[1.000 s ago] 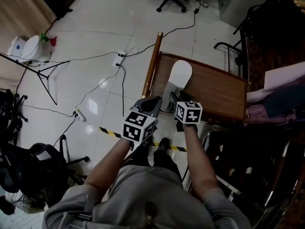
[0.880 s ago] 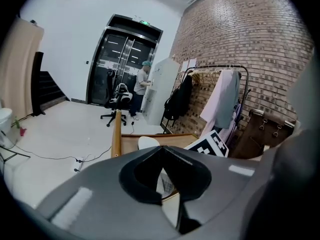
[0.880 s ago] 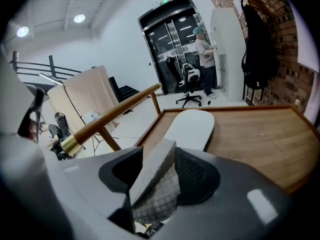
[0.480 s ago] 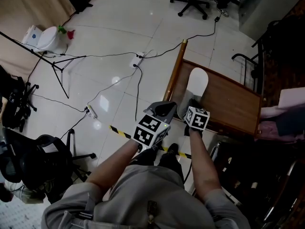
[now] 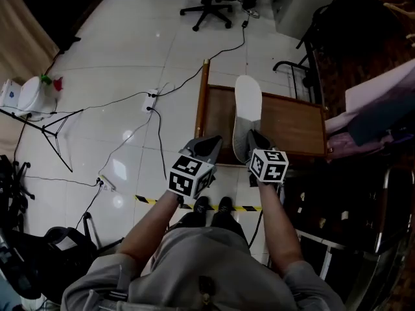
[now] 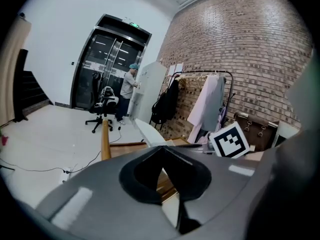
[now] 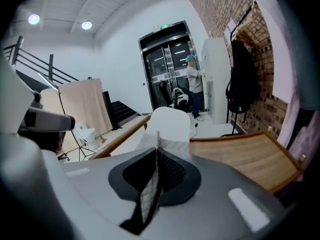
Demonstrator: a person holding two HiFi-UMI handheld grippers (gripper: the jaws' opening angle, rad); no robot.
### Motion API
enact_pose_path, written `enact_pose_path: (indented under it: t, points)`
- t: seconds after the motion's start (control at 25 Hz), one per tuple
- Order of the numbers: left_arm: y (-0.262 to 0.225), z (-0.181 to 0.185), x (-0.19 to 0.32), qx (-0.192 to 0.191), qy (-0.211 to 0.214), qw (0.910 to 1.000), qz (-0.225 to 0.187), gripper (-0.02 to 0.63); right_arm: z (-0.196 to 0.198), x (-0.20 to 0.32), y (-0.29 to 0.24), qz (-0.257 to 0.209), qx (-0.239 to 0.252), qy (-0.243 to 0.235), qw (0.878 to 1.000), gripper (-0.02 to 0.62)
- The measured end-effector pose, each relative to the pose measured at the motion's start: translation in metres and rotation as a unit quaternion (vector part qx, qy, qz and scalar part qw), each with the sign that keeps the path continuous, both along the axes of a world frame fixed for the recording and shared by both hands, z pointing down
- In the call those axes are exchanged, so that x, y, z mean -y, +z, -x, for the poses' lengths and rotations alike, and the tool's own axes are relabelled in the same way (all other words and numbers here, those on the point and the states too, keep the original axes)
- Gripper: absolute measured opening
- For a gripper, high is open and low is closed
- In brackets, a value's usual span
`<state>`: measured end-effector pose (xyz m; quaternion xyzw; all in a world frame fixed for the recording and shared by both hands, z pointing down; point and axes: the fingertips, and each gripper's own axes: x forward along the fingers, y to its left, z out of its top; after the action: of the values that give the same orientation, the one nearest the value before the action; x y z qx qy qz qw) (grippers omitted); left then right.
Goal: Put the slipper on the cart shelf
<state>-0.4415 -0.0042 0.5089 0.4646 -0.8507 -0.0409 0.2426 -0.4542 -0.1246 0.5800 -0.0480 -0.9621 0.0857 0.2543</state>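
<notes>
The right gripper [image 7: 156,154] has just been closing and is pinching the slipper [image 5: 248,105] by its quilted edge, holding it stretched out over the wooden cart shelf [image 5: 292,125]. To my eye the grab is finishing; settling the slipper flat and letting go are still waiting.

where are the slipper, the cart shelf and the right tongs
slipper [image 5: 248,105], head view, middle of its white sole
shelf [image 5: 292,125], head view, bare wood right of the slipper
right tongs [image 7: 157,150], right gripper view, where the tips pinch the slipper's edge
</notes>
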Motion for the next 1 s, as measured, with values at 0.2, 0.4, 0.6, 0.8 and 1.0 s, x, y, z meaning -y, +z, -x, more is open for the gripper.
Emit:
enact_pose_path:
  t: [0.2, 0.4, 0.6, 0.8, 1.0]
  points:
    - [-0.019, -0.007, 0.028, 0.021, 0.046, 0.9985, -0.019, 0.008, -0.040, 0.025, -0.058, -0.010, 0.058, 0.034, 0.998, 0.006]
    - [-0.035, -0.032, 0.071, 0.035, 0.118, 0.9914, -0.043, 0.008, -0.096, 0.052, -0.098, -0.030, 0.088, 0.087, 0.992, 0.006]
    - [-0.045, -0.084, 0.115, 0.042, 0.204, 0.9764, -0.058, 0.008, -0.164, 0.069, -0.118, -0.029, 0.115, 0.131, 0.984, 0.006]
    - [-0.056, -0.135, 0.146, 0.032, 0.270, 0.9596, -0.071, 0.008, -0.236, 0.078, -0.131, -0.044, 0.117, 0.179, 0.976, 0.006]
    - [-0.059, -0.204, 0.176, 0.027, 0.336, 0.9392, -0.067, 0.008, -0.329, 0.094, -0.134, -0.055, 0.112, 0.231, 0.965, 0.006]
